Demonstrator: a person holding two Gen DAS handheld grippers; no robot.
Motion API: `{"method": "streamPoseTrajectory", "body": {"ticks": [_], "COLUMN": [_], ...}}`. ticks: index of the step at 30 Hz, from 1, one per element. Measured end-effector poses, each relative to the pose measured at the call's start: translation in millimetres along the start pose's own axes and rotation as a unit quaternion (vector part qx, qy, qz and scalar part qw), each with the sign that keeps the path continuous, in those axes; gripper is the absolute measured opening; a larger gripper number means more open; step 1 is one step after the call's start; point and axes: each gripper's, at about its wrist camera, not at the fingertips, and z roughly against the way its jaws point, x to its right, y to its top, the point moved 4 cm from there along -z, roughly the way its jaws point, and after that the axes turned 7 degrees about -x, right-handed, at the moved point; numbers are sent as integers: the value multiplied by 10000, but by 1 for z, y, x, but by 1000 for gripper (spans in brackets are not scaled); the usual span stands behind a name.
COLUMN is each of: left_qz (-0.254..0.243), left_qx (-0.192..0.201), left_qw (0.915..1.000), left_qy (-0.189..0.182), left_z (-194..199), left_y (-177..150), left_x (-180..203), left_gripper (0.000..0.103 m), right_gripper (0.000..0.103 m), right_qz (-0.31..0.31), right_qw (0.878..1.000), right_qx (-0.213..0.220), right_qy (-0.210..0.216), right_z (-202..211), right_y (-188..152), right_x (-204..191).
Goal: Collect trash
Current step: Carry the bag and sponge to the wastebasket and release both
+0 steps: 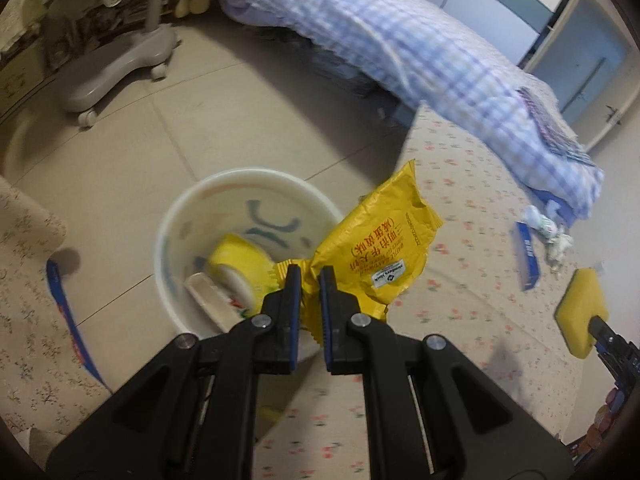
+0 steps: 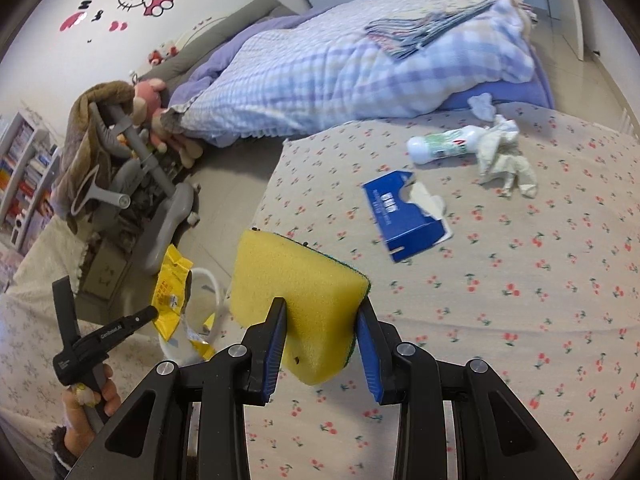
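Observation:
My left gripper [image 1: 310, 276] is shut on a yellow snack wrapper [image 1: 380, 240] and holds it over the rim of a white bin [image 1: 176, 216] on the floor. The bin holds a yellow wrapper [image 1: 240, 264] and a pale stick. My right gripper [image 2: 322, 312] is shut on a yellow sponge [image 2: 300, 292] with a green scouring side, above the cherry-print bed sheet [image 2: 500, 300]. The sponge [image 1: 580, 308] also shows at the right in the left wrist view. The left gripper [image 2: 154, 314] with the wrapper [image 2: 170, 288] shows at the left in the right wrist view.
On the sheet lie a torn blue carton [image 2: 404, 216], a white bottle [image 2: 444, 144] and crumpled tissues [image 2: 504, 160]. A checked quilt [image 2: 340, 72] lies behind. A grey swivel chair [image 1: 116, 64] stands on the tiled floor. A blue strip [image 1: 68, 312] lies at the left.

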Motion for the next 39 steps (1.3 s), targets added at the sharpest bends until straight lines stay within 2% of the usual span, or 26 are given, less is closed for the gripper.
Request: {"method": "streamPoseTrajectory", "body": {"ticks": [5,11,12,13,14,15,16,22,26,39], "left_qz": [317,489,473,458,452,449,446,443,409,404], "left_qx": [-95,-114,-114,-108,-67,-27,54,-85,-51,-49], "left_qw": [9992,9981,9981,9980,9979,9978,9974,9943,9922,9898], "left_qy": [227,348,386,422,454,486,566,967,1178,1365], "left_z": [-10,-20,-20,-20,-18,-15,-10,-6,0,17], "left_y": [5,10,12,12,11,11,10,4,0,-4], "left_x": [-36,-58,-59,-61,-62,-64,-65,-85,-96,-121], "left_gripper": [10,13,24,45,59,81,86,94,96,96], "right_gripper": [35,35,35,35,35,35,35,35,35,36], "right_qz": [108,361,372,382,389,399,416,535,614,702], "right_qw": [9998,9989,9988,9987,9986,9985,9983,9975,9968,9939], "right_qx": [-142,-290,-309,-332,-349,-365,-387,-452,-511,-777], "right_qy": [56,113,112,108,104,100,92,61,89,350], "right_z": [-25,-49,-53,-57,-59,-62,-65,-79,-95,-164], "right_y": [1,2,1,1,0,-1,-1,-4,-7,-12], "right_x": [-29,-65,-68,-72,-74,-77,-80,-96,-110,-166]}}
